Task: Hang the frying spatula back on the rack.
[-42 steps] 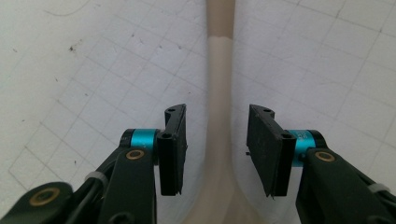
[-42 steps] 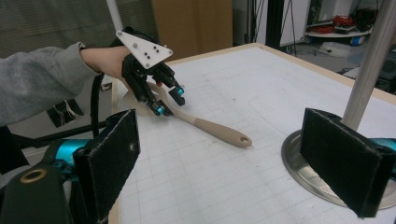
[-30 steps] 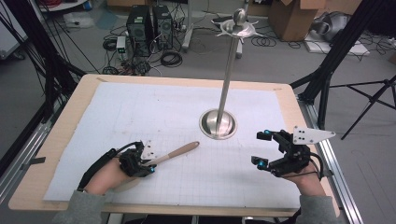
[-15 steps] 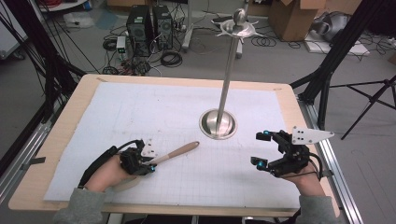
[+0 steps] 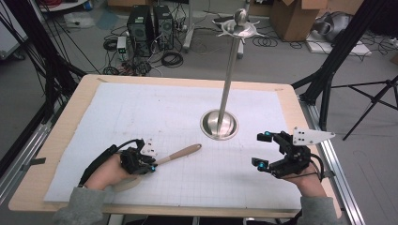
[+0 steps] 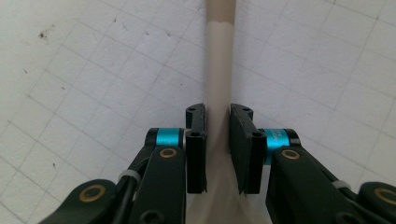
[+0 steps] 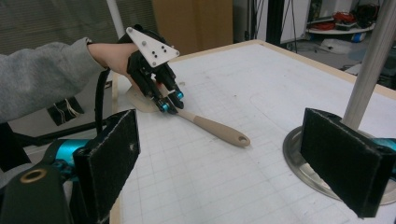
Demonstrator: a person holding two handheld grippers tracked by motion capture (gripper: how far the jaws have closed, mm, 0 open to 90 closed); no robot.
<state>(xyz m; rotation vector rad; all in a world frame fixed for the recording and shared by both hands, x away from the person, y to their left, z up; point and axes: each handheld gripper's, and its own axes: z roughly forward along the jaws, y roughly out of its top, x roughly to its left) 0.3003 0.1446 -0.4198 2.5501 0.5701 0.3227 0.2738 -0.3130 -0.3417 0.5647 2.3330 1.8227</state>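
Nearest to the person, on the left side of the table, the left gripper (image 5: 151, 165) is low over the white gridded mat (image 5: 141, 112) and its jaws are closed on the neck of a beige spatula (image 5: 180, 153). In the left gripper view the two black jaws press the pale neck of the spatula from both sides, and the handle runs straight away from them over the grid. The spatula lies flat on the mat, its wide blade is under the person's left hand (image 5: 105, 172) and the handle end with a small hole points toward the middle of the table. On the right side, at about the same depth, the right gripper (image 5: 262, 150) is above the mat with its jaws wide apart and nothing between them. It is well apart from the spatula. Farther away, near the middle of the mat, a metal stand (image 5: 219, 124) with a round base and a tall thin pole stands upright. Beyond the wooden table (image 5: 187, 80) edge, there are computer cases (image 5: 150, 21) and cables on the floor.
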